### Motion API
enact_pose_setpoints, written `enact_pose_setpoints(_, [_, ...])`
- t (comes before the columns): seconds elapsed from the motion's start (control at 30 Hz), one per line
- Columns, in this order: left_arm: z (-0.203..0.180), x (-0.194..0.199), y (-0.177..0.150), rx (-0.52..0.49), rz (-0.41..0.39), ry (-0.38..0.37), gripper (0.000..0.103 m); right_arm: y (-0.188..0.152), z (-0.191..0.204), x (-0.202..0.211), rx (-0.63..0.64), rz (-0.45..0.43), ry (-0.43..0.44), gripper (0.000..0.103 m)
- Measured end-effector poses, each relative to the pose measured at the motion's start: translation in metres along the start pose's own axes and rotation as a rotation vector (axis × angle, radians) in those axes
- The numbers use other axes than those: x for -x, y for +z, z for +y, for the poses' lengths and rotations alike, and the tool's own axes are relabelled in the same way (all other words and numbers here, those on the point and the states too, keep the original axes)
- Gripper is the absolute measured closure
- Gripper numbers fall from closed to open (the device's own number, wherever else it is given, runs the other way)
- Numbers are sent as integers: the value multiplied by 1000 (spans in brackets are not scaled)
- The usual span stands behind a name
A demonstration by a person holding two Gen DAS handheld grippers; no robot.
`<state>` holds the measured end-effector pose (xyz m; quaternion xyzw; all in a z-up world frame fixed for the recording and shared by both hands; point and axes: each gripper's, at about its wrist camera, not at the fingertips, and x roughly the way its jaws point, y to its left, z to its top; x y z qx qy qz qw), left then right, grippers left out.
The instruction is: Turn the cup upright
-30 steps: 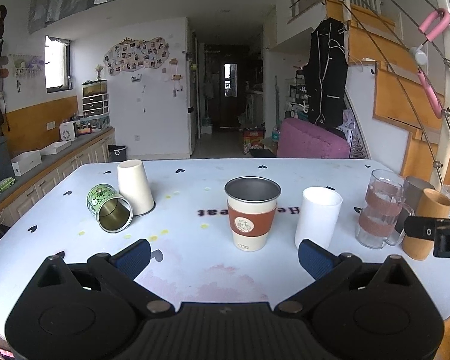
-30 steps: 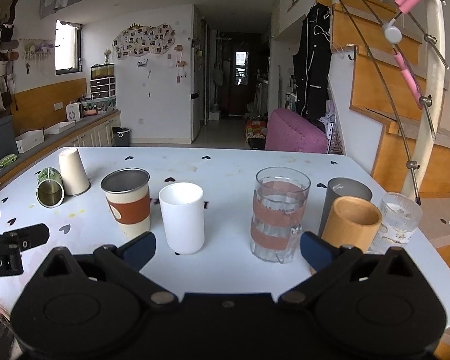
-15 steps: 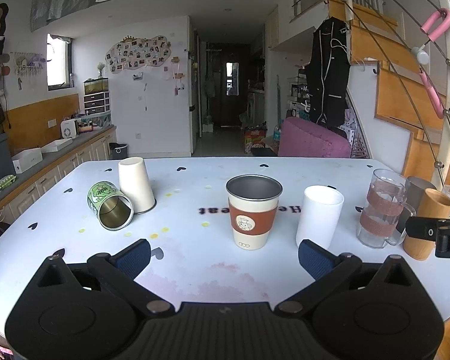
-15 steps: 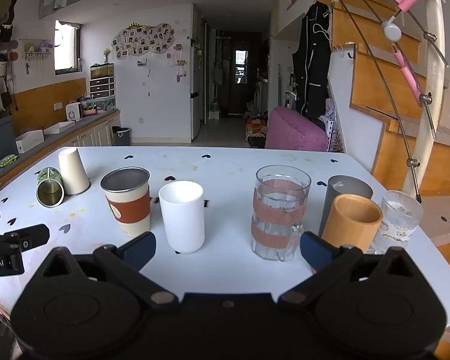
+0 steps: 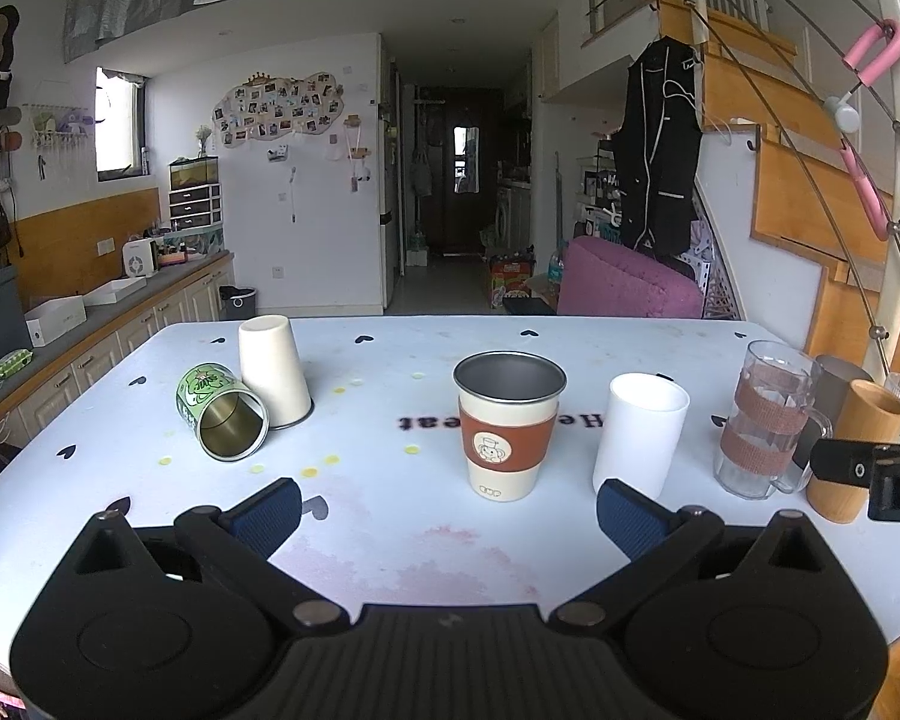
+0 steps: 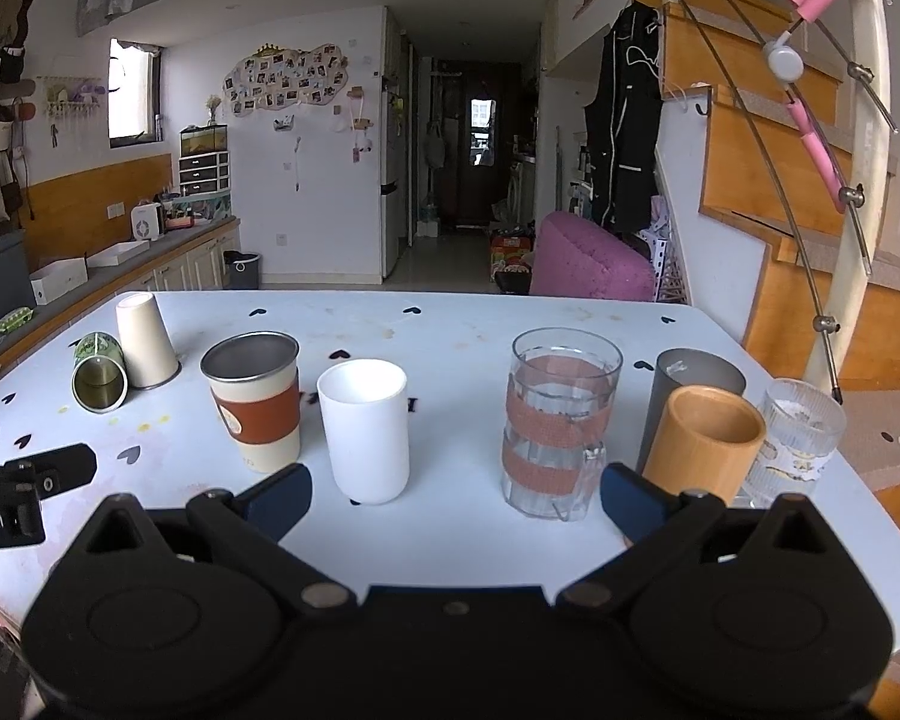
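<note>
Near the table's (image 5: 570, 330) far-left corner, the green tin cup (image 5: 222, 420) lies sideways, light, rigid, grippable across its wall; both grippers, left gripper (image 5: 447, 501) and right gripper (image 6: 456, 495), stand apart, empty.

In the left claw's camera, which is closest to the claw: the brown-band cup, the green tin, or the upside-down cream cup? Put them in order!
1. Brown-band cup, just ahead of the left claw, slightly right.
2. Green tin, lying on its side, front left.
3. Upside-down cream cup, just behind the tin.
</note>
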<state>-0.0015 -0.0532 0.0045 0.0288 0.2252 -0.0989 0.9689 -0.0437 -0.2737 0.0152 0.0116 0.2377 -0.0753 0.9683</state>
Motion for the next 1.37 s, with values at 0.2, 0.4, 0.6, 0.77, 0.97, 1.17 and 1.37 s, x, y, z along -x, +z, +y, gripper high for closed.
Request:
enact_pose_setpoints(0.2, [0, -1, 1, 3, -1, 1, 0, 0, 1, 0, 1, 0, 1, 0])
enact_pose_setpoints(0.4, [1, 1, 1, 4, -2, 0, 0, -1, 2, 0, 5, 0, 2, 0])
enact_pose_setpoints(0.6, [1, 1, 2, 4, -1, -1, 0, -1, 2, 0, 5, 0, 1, 0])
enact_pose_setpoints(0.77, [2, 1, 1, 5, -2, 0, 0, -2, 2, 0, 5, 1, 2, 0])
enact_pose_setpoints(0.97, [1, 1, 2, 6, -2, 0, 0, -2, 2, 0, 5, 0, 1, 0])
enact_pose_setpoints(1.17, [2, 1, 2, 7, -2, 0, 0, -1, 2, 0, 5, 0, 2, 0])
enact_pose_setpoints(1.37, [-1, 0, 4, 9, 1, 1, 0, -1, 2, 0, 5, 1, 1, 0])
